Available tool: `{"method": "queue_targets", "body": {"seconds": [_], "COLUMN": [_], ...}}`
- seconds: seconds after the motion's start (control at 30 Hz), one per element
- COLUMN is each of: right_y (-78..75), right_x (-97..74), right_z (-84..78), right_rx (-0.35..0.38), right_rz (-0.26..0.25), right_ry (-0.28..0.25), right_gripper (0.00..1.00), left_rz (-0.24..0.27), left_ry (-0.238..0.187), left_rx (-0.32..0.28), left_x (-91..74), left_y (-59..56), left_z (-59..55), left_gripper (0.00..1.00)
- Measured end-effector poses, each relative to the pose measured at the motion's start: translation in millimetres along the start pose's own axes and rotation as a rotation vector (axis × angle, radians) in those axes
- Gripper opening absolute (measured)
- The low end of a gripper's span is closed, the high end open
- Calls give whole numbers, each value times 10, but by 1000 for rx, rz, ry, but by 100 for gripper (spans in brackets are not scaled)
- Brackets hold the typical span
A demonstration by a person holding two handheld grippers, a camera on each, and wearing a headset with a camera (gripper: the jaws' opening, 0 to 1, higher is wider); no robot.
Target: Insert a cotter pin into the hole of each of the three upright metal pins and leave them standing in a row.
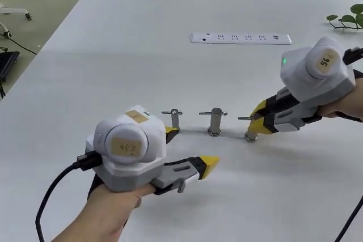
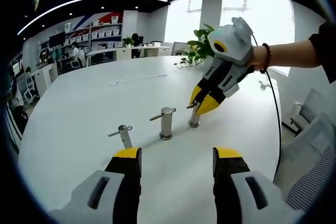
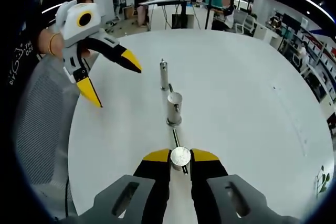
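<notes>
The white surface (image 1: 142,43) carries a row of three upright pins. The left gripper (image 2: 177,156) hovers beside the row, fingers spread and empty. The right gripper (image 3: 180,157) pinches the right-end pin (image 1: 250,136). Its own view shows the grip on the head, which the head view hides. A cotter pin (image 1: 172,112) crosses the left-end pin (image 1: 174,120), and another crosses the middle pin (image 1: 215,123). A third cotter pin (image 1: 244,118) appears partly inserted.
</notes>
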State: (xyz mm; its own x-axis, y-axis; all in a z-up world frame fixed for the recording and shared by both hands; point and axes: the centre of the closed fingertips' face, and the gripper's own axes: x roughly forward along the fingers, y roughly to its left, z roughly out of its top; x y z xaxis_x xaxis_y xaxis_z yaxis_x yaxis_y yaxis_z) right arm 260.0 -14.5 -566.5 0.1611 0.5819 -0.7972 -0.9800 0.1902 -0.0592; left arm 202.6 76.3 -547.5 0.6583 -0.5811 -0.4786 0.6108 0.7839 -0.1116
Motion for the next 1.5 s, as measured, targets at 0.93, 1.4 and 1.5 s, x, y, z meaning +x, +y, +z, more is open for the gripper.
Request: {"method": "queue_targets", "body": {"seconds": [0.93, 1.4, 1.5], "right_y": [-112, -114, -121], "right_x": [40, -14, -60], "right_z": [-27, -13, 3], "right_rx": [-13, 34, 59], "right_rz": [23, -14, -29], "right_ry": [0, -10, -23], "right_gripper": [10, 20, 26], "left_rz": [51, 45, 47], "left_ry": [1, 14, 12], "left_rx": [-16, -29, -28], "left_x": [-134, -143, -149], "left_y": [198, 219, 233], "left_z": [-27, -61, -51], "left_gripper": [54, 54, 55]}}
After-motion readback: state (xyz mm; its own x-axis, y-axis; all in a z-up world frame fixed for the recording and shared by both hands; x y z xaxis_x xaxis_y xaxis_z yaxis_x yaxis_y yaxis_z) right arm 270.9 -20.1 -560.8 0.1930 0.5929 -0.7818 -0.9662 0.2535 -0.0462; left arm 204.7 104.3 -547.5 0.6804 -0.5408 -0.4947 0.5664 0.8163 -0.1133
